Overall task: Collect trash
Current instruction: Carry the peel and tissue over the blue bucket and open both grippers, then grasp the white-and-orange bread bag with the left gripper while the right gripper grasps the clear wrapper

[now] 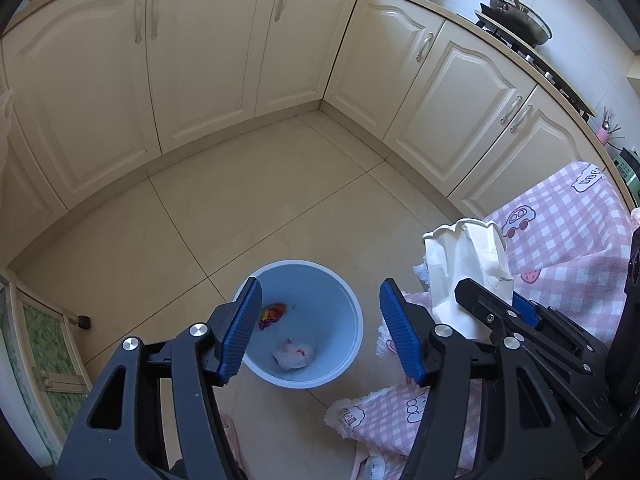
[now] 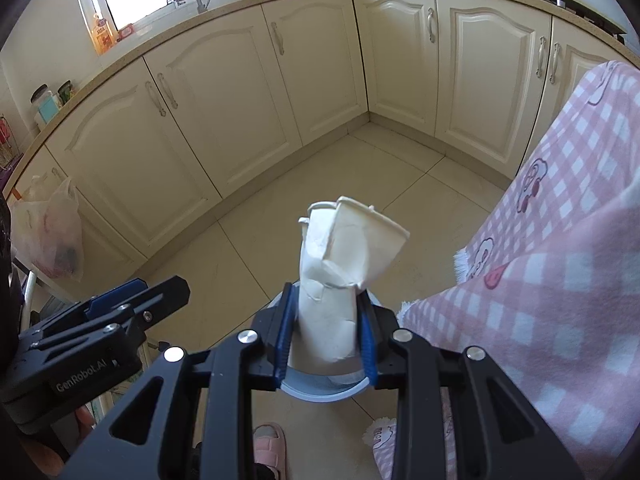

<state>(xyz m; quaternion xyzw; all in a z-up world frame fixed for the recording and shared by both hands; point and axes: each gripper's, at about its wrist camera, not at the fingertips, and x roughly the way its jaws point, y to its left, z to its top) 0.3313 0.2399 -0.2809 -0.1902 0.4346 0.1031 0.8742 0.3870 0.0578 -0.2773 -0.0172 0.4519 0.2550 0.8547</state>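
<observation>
On the tiled kitchen floor, taking the blue bin (image 1: 304, 320) as reference, I hold my left gripper (image 1: 320, 336) open and empty above it, my right gripper (image 2: 326, 336) clamps the crushed paper cup (image 2: 344, 264) just beside — centre it over the rim before releasing.

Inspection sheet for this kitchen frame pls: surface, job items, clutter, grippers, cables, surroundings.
Surface: beige tiled floor, no loose trash seen on it.
Job's things: blue bin on the floor holds a colourful wrapper and a white wad; crushed white paper cup held above the bin.
Clutter: pink checked cloth draped at right; plastic bag hanging at left.
Grippers: left gripper open over the bin, nothing between its fingers; right gripper shut on the cup.
Cables: nothing seen.
Surroundings: cream cabinets, pan on the stove, pink slipper.
</observation>
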